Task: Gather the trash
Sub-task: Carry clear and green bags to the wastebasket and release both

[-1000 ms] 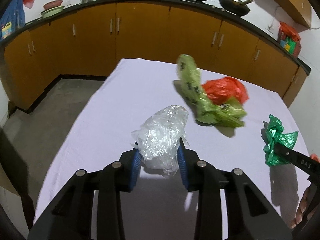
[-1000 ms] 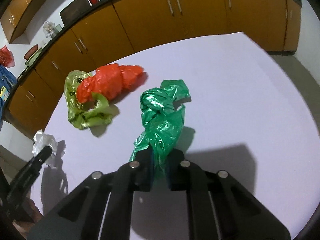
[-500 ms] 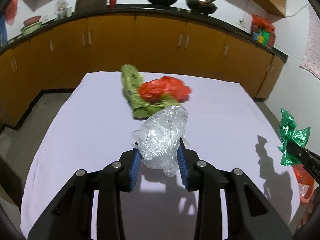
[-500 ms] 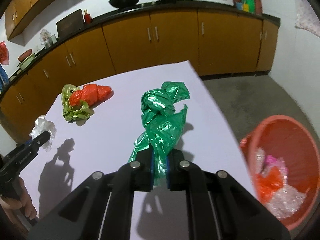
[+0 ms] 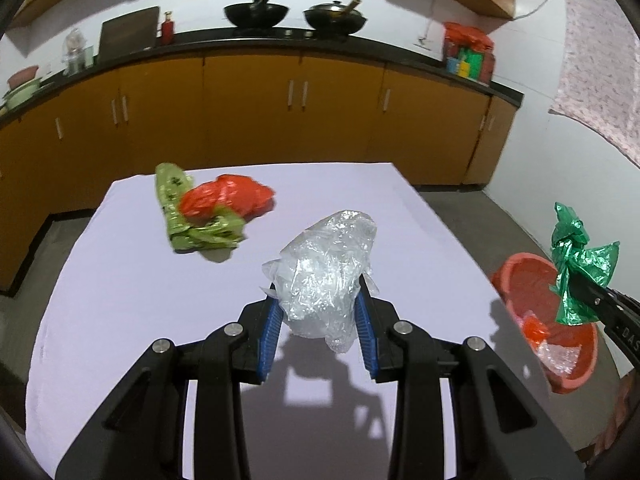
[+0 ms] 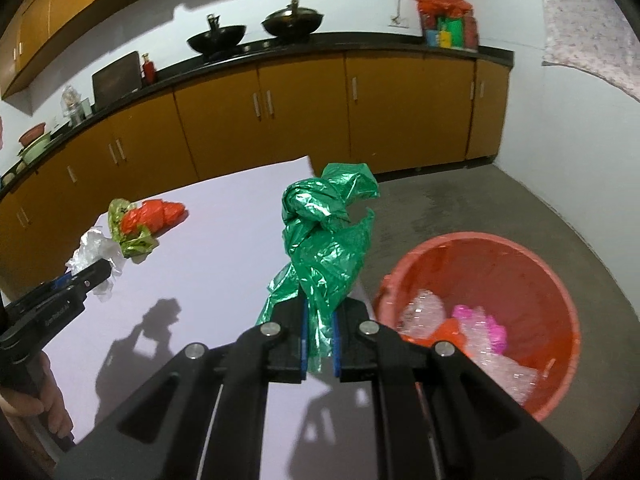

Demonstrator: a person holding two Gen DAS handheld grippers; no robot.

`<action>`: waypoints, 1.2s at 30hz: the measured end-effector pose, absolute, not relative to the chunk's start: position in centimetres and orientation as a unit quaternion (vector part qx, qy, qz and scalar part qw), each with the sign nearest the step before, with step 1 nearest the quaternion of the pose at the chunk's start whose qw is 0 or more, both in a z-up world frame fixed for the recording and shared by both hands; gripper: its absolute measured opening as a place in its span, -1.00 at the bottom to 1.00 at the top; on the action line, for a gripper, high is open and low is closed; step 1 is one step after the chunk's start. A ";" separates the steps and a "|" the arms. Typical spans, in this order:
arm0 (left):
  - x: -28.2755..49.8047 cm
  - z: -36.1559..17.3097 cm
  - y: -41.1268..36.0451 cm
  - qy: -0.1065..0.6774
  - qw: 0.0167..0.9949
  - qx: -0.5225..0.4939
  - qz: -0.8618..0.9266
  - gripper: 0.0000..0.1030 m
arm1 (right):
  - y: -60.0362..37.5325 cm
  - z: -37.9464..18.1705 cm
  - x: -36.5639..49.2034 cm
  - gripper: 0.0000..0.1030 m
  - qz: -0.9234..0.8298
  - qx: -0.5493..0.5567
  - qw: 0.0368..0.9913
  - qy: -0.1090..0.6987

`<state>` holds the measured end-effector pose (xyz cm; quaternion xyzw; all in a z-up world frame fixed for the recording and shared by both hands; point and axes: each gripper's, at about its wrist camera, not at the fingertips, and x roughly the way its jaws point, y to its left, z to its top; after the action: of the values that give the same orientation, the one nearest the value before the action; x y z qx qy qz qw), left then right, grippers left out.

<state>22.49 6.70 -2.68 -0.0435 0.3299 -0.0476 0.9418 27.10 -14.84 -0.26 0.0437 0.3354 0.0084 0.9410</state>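
My left gripper (image 5: 318,320) is shut on a crumpled clear plastic bag (image 5: 324,272) and holds it above the white table (image 5: 120,320). My right gripper (image 6: 320,340) is shut on a crumpled green plastic bag (image 6: 324,236), held at the table's right edge beside the orange bin (image 6: 552,280) on the floor. The bin holds clear, pink and orange trash. A red bag (image 5: 228,200) lies on a light green bag (image 5: 188,232) at the table's far left. The green bag also shows in the left wrist view (image 5: 576,256), over the bin (image 5: 520,276).
Orange kitchen cabinets (image 5: 248,108) with a black counter run behind the table, with two woks (image 5: 256,12) on top. Grey concrete floor (image 6: 460,204) lies to the right of the table. A white wall (image 6: 580,120) stands on the right.
Both grippers have swung right with their bags. The orange bin has come further into both views, and the green bag is now nearer the bin.
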 end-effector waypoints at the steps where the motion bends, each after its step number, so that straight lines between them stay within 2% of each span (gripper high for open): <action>1: 22.4 -2.6 6.3 0.330 0.942 -0.043 -0.051 -0.33 | -15.4 -0.1 26.7 -0.81 0.004 0.045 0.942 0.333; 36: 21.1 -2.6 -4.1 0.343 0.929 -0.018 -0.139 -0.33 | -23.6 -0.2 23.3 -0.80 -0.073 0.078 0.941 0.322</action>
<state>21.07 -4.07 -2.62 -0.0180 0.3428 -0.1388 0.9289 23.29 -23.59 -0.17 0.0784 0.3219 -0.0729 0.9407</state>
